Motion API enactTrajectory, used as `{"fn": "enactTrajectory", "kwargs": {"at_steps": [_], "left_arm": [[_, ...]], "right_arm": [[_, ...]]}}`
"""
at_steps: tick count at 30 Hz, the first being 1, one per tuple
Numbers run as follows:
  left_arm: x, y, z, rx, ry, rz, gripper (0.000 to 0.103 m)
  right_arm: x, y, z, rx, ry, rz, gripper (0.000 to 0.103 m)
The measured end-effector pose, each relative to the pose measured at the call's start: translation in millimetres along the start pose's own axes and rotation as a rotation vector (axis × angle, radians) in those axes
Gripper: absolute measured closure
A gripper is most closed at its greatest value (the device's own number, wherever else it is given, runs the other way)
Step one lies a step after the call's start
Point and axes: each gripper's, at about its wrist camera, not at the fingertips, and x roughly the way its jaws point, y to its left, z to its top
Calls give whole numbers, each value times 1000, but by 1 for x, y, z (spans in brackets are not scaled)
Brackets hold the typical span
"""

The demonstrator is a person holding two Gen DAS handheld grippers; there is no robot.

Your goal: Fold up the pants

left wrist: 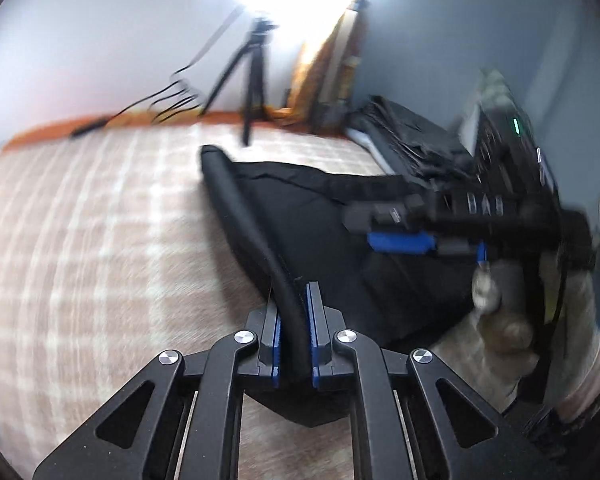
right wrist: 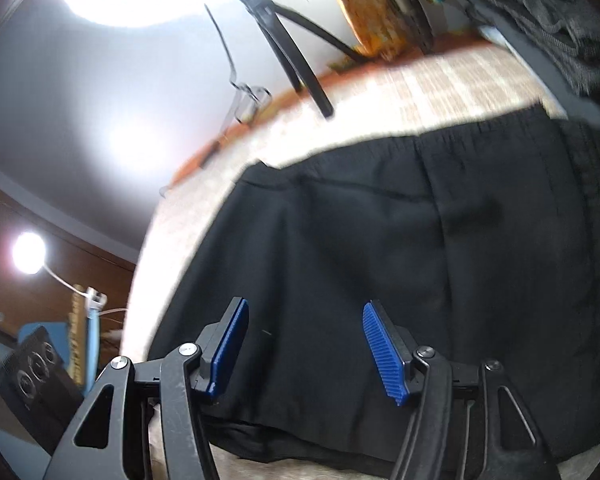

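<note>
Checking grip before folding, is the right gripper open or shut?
Open: the right gripper has its blue ribbed fingers spread apart above the black fabric pants.

To my left the checked bedcover [left wrist: 80, 240] lies bare, open room for a pass. Ahead, a black tripod [left wrist: 252, 80] stands at the far edge of the bed with loose cables [left wrist: 160, 100] beside it, blocking that way. A stack of dark folded clothes [left wrist: 412, 140] fills the far right corner. My right hand-held gripper [left wrist: 396, 228] hangs over the black pants [left wrist: 300, 216], crowding the right side. My left hand-held gripper [left wrist: 294, 320] pinches a raised fold of the pants, which walls off the middle.
</note>
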Motion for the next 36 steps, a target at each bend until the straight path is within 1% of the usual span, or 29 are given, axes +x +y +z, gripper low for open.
{"fn": "enactTrajectory", "kwargs": {"at_steps": [3,9,12,14,16,18,21,22,23,24,25,26,29,30,32,33,35,36], "left_arm": [[6,-21,4,79,13,-4,95],[15,-42,2,133,26,-10,95],[20,-51,1,147,33,-19,95],[23,-57,0,161,35,-21,95],[25,-62,0,169,36,-23,95],[28,-65,-1,167,38,-31,95],[33,-71,-1,182,42,-35,95],[35,-73,-2,191,44,-35,95],[36,-75,-2,196,44,-37,95],[37,-77,-2,197,45,-40,95],[39,-78,-1,199,48,-42,95],[39,-80,0,203,50,-40,95],[40,-84,2,226,68,-33,94],[37,-84,3,236,74,-41,93],[30,-85,7,253,78,-52,84],[19,-85,7,265,71,-56,81],[1,-82,6,276,54,-78,62],[-11,-79,7,277,39,-87,61]], "right_arm": [[-6,6,3,-13,-4,47,38],[2,15,7,-30,25,136,39],[9,16,12,-44,39,143,40],[13,12,15,-29,46,151,46],[17,6,18,-2,55,175,46],[19,2,19,10,62,181,47],[20,0,17,3,74,177,53],[19,2,16,-8,79,171,56],[18,2,15,-15,77,164,62],[17,3,14,-24,74,154,65],[15,3,13,-29,69,146,73],[14,2,13,-29,64,142,85],[8,-1,12,-36,41,110,98],[6,-3,12,-32,37,109,98],[-1,-7,13,-30,28,106,101],[-5,-9,13,-35,21,102,101],[-19,-16,15,-32,-4,87,102],[-26,-21,16,-20,-17,87,102]]}}
